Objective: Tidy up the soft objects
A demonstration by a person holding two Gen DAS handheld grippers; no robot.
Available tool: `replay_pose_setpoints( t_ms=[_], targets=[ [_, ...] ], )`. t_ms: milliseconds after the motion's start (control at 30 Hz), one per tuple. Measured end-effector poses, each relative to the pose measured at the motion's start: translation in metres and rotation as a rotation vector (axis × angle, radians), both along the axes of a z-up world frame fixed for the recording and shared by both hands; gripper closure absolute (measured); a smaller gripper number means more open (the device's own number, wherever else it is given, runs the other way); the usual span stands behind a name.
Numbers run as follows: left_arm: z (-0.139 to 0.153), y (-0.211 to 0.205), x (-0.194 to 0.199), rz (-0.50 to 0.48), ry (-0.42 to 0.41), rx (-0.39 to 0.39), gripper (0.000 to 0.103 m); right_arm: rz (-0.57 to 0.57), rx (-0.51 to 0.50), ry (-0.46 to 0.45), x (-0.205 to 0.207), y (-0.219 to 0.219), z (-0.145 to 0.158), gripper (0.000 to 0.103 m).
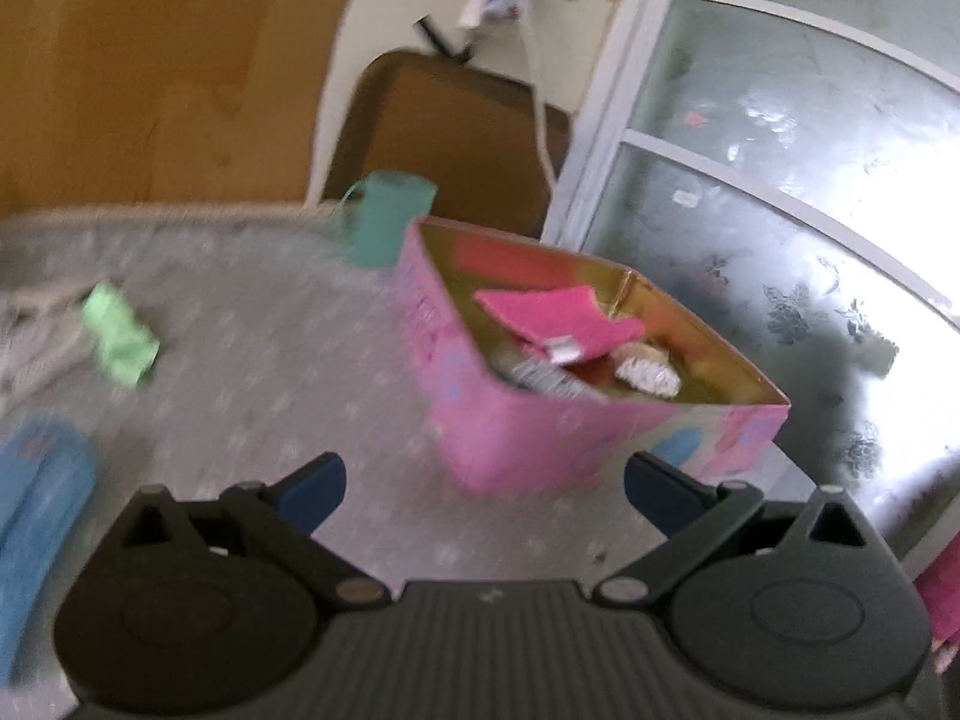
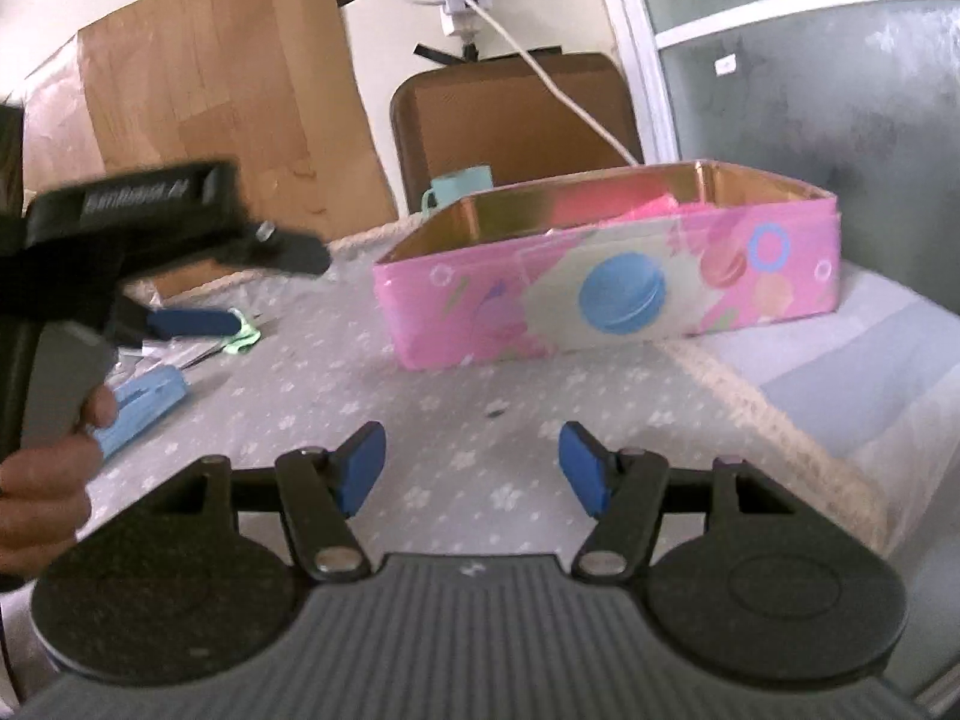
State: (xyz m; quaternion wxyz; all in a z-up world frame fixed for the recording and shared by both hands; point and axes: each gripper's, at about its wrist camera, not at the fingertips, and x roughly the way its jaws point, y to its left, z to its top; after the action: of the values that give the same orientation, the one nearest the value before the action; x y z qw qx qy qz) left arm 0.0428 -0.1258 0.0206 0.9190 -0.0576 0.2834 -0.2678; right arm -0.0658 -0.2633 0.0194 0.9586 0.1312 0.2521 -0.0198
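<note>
Left claw (image 1: 485,483): jaws spread as wide as they go, nothing between the blue pads (image 1: 318,489); only grey flowered tabletop (image 1: 252,372) shows in the gap. It also appears in the right wrist view, at the left, held in a hand (image 2: 42,480).

Right claw (image 2: 471,468): jaws partly open, nothing between them, hanging over bare cloth short of the box.

Box (image 1: 540,438): pink, open-topped, gold inside, printed with a blue macaron; it sits toward the far right corner of the tabletop. Inside lies a pink cloth (image 1: 558,321) on top, with a small white knitted piece (image 1: 651,375) and something silvery beside it (too blurred to name).

Outside the box, toward the left edge: a green cloth (image 1: 120,339), crumpled, lying beside a pale fabric heap. Nearer, at the left edge, a blue cloth (image 1: 42,516), folded long. In the right wrist view the left claw's lower finger overlaps the green cloth; contact cannot be told.

Teal mug (image 1: 390,219) stands at the far edge, just behind the box.
</note>
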Motion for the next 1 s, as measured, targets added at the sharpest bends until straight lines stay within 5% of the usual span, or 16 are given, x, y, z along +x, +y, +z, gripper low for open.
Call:
replay_pose_setpoints(
  t_ms=[200,567,733,1000],
  targets=[
    [-0.017,0.029,-0.003,0.034,0.063,-0.002,0.000,-0.002,-0.019,0.023,-0.001,0.011,0.005,0.036],
    [-0.006,0.017,-0.023,-0.043,0.005,0.011,0.000,-0.048,-0.035,0.026,-0.014,0.000,0.004,0.036],
    [-0.022,0.003,-0.022,-0.053,0.096,0.052,0.000,-0.072,-0.030,0.016,-0.027,-0.002,0.004,0.036],
    [0.000,0.070,-0.032,0.043,0.036,-0.021,0.000,0.025,-0.054,0.042,-0.012,0.036,0.006,0.036]
  ],
)
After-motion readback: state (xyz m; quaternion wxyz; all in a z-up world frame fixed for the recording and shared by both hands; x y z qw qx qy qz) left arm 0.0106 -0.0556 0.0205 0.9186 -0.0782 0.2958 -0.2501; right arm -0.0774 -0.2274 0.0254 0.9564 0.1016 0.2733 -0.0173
